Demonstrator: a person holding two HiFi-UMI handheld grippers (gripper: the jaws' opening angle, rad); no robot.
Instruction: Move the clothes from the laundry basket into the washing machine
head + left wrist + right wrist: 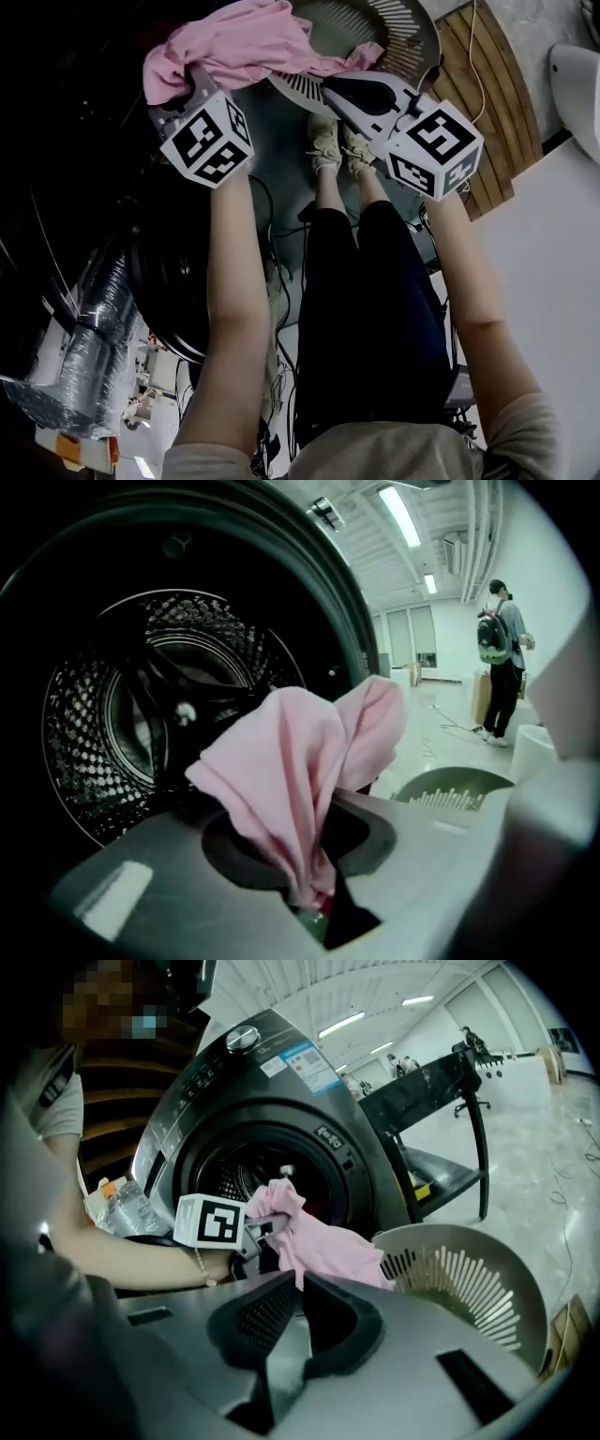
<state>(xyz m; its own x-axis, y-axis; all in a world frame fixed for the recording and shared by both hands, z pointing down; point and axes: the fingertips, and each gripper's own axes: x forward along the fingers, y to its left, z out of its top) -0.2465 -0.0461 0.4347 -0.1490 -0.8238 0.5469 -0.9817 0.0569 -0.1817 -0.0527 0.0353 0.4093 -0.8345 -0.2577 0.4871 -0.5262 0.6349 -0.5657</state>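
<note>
My left gripper (pixel 187 89) is shut on a pink garment (pixel 239 42), which bunches up above its jaws. In the left gripper view the pink garment (pixel 300 771) rises from between the jaws of the left gripper (pixel 315 900), right in front of the washing machine's perforated drum (pixel 141 714). My right gripper (pixel 330 90) is shut and empty, just above the rim of the grey slotted laundry basket (pixel 394 23). In the right gripper view, the right gripper (pixel 300 1283) points at the washing machine (pixel 272 1082), the pink garment (pixel 319 1241) and the laundry basket (pixel 469 1279), whose inside is mostly hidden.
The person's legs and shoes (pixel 336 145) stand between the washer and the basket. A foil hose (pixel 94 319) and floor cables (pixel 277 281) lie at the lower left. A black table (pixel 427 1101) stands right of the washer. Another person (pixel 502 658) stands far off.
</note>
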